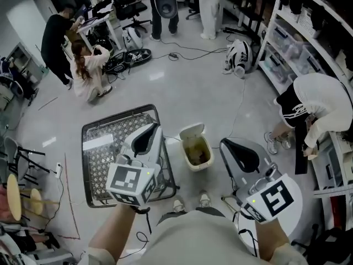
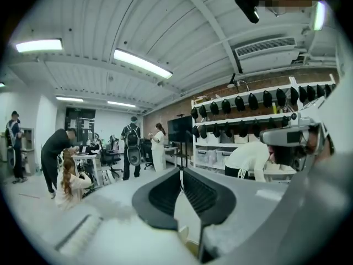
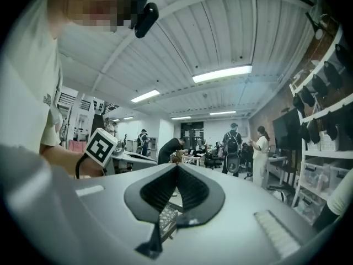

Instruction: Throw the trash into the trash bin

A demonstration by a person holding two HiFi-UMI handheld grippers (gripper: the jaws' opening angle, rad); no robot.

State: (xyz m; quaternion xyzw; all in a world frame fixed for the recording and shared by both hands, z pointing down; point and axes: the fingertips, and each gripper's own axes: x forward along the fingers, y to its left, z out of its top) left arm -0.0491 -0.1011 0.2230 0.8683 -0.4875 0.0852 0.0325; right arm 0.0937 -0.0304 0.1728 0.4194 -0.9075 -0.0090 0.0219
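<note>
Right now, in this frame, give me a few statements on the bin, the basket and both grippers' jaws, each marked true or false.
1. The trash bin stands on the floor with its lid up. True.
2. The left gripper is carrying a piece of trash. False: its jaws are together with nothing between them.
3. The right gripper has its jaws spread wide. False: they are together and empty.
4. In the head view, a wire basket stands to the left of the bin. True.
</note>
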